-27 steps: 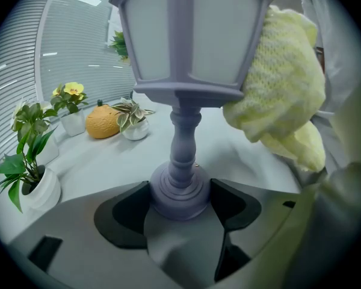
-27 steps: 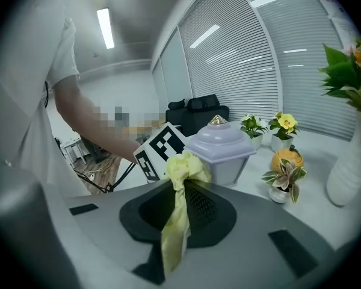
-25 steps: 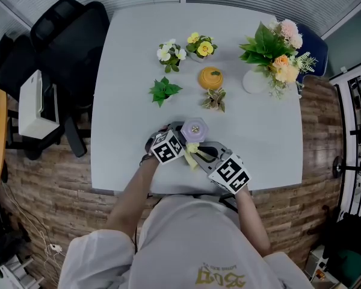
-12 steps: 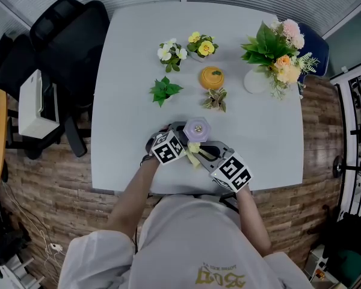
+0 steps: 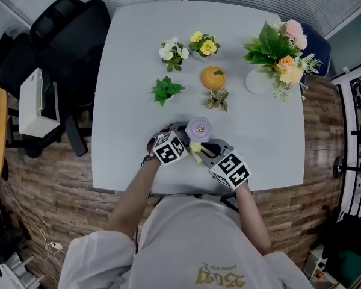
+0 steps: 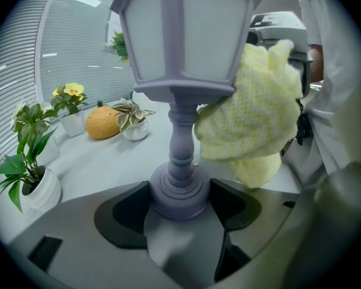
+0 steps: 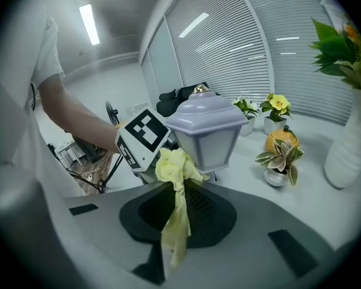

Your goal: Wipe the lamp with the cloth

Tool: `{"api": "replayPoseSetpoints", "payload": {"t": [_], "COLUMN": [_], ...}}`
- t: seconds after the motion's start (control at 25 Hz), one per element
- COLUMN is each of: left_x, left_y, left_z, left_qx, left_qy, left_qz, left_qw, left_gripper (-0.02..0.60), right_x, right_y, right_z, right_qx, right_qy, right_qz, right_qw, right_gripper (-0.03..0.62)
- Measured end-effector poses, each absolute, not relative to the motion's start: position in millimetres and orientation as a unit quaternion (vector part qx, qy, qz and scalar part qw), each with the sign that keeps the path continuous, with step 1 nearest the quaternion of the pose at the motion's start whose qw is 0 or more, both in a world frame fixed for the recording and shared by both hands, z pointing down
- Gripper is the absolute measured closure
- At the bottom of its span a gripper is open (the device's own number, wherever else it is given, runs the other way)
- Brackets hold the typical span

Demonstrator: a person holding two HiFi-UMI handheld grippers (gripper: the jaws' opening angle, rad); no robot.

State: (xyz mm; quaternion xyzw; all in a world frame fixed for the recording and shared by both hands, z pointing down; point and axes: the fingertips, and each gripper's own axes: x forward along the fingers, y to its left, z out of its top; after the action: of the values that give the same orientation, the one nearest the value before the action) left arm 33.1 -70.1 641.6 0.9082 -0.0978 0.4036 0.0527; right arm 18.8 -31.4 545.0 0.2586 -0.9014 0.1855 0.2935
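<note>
A small lavender lantern-style lamp (image 5: 198,129) stands near the table's front edge. My left gripper (image 5: 182,138) is shut on the lamp's round base (image 6: 179,191), one jaw on each side. My right gripper (image 5: 203,152) is shut on a pale yellow cloth (image 7: 174,188), whose bunched end presses against the lower side of the lamp's shade (image 7: 206,129). In the left gripper view the cloth (image 6: 249,122) bulges against the shade's right side, just above the stem.
Behind the lamp stand a small variegated plant (image 5: 216,100), an orange pumpkin-shaped ornament (image 5: 213,77), a green plant (image 5: 165,91), two little flower pots (image 5: 173,52) (image 5: 203,45) and a white vase of flowers (image 5: 275,56). A black chair (image 5: 66,47) stands at the table's left.
The right gripper with the cloth has shifted slightly toward the lamp and left. The left gripper and lamp have barely moved.
</note>
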Motion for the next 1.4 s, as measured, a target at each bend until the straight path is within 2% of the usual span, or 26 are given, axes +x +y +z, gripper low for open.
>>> {"api": "replayPoseSetpoints", "payload": {"t": [0.8, 1.4], "left_x": [34, 34], "left_y": [-70, -71], "left_z": [641, 641], "left_qx": [0.909, 0.909], "left_qy": [-0.097, -0.098], "left_qz": [0.402, 0.402], "left_qw": [0.049, 0.049], "left_gripper": [0.256, 0.255], "right_x": [23, 32], "right_y": [-44, -47], "right_z": [586, 590], "right_qx": [0.265, 0.282], "right_qy": [-0.875, -0.866], "right_qz": [0.236, 0.265], "right_qw": [0.330, 0.316], "right_gripper": [0.546, 0.546]}}
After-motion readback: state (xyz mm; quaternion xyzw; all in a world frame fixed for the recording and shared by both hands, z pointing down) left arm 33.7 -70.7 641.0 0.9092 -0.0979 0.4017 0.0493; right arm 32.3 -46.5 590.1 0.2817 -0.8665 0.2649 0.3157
